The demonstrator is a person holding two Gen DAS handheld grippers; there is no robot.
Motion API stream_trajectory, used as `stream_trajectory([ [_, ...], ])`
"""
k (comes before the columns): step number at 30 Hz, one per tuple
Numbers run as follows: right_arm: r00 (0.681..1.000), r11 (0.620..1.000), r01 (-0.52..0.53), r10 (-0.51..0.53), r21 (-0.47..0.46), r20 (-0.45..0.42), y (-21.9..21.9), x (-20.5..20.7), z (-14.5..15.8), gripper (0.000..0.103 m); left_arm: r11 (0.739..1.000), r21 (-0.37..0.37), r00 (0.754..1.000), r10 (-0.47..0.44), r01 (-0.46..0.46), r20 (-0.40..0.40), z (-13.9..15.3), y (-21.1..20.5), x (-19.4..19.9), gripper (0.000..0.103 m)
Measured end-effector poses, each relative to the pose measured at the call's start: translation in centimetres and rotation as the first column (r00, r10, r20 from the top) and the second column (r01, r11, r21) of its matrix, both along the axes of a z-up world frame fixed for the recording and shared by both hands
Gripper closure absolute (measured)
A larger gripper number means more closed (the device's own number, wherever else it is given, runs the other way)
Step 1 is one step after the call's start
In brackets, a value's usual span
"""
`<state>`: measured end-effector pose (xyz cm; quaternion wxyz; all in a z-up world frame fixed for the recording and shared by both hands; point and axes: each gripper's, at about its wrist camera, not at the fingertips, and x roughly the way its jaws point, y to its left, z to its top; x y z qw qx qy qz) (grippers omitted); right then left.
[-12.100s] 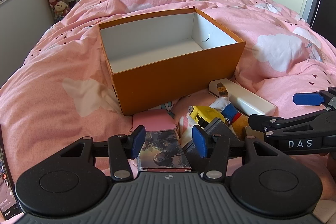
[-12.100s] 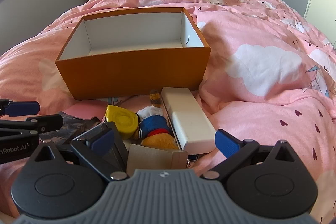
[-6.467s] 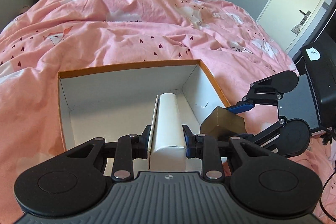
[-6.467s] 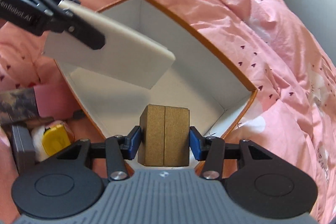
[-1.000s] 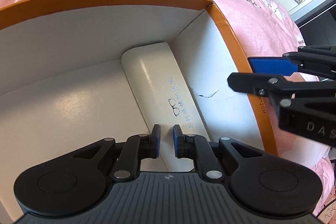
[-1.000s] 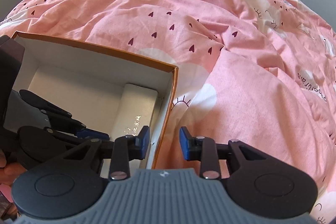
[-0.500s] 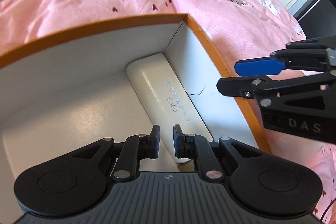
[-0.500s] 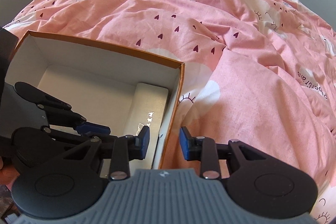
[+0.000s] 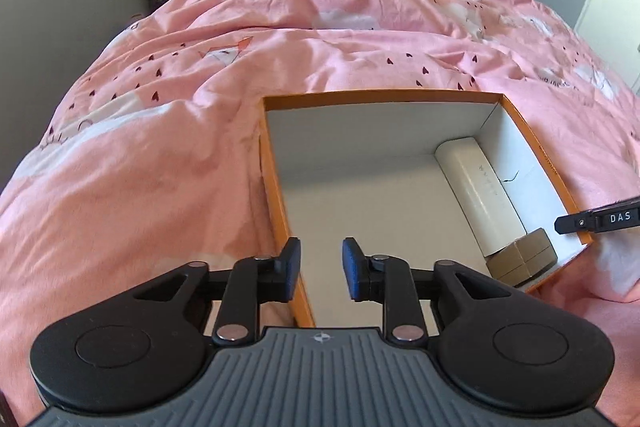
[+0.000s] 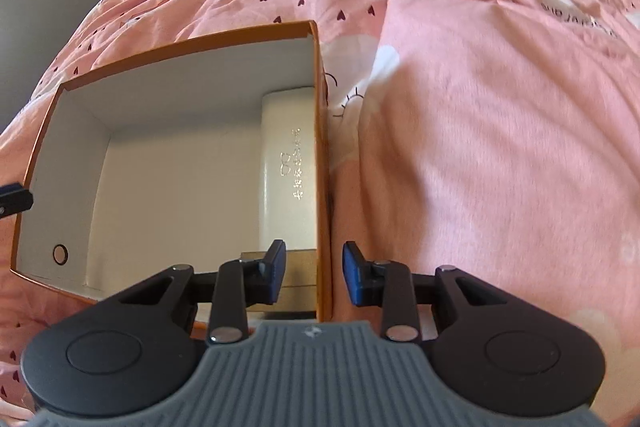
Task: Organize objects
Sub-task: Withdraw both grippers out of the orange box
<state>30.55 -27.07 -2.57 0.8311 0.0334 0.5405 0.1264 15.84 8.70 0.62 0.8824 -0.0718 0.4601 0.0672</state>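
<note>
Ahead and right of the left gripper [image 9: 320, 269], whose jaws stand apart and empty, the white case [image 9: 478, 197] lies flat inside the orange box [image 9: 276, 195], long axis along the right wall, a brown cube [image 9: 522, 259] touching its near end. Only the right wrist view shows the case's lettering; there the right gripper [image 10: 314, 277], parted and empty, straddles that wall. Pink bedding [image 9: 160, 131] surrounds the box.
</note>
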Motion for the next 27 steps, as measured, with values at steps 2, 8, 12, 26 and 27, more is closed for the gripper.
stream_trajectory([
  [2, 0.999, 0.999, 0.037, -0.036, 0.026, -0.01, -0.3, -0.6, -0.7, 0.077, 0.999, -0.003, 0.999, 0.039, -0.039, -0.014, -0.5, 0.6, -0.9, 0.053],
  [8, 0.996, 0.996, 0.088, -0.088, -0.009, 0.027, 0.0, -2.1, -1.3, 0.096, 0.997, -0.069, 0.999, 0.036, -0.038, -0.024, -2.5, 1.0, -1.7, 0.076],
  [12, 0.995, 0.994, 0.096, -0.094, -0.043, 0.038, 0.6, -3.3, -1.1, 0.097, 0.997, -0.064, 0.999, 0.034, -0.035, -0.01, -2.9, 0.8, -1.6, 0.091],
  [26, 0.991, 0.99, 0.126, -0.123, -0.063, 0.051, 1.7, -7.1, -0.9, 0.096, 0.999, -0.043, 0.999, 0.012, -0.01, 0.045, -2.6, 1.5, -1.1, 0.091],
  [27, 0.991, 0.99, 0.12, -0.115, -0.076, 0.073, 2.0, -7.5, -0.5, 0.095, 0.999, -0.044, 0.999, 0.018, -0.016, 0.047, -2.5, 1.6, -1.5, 0.09],
])
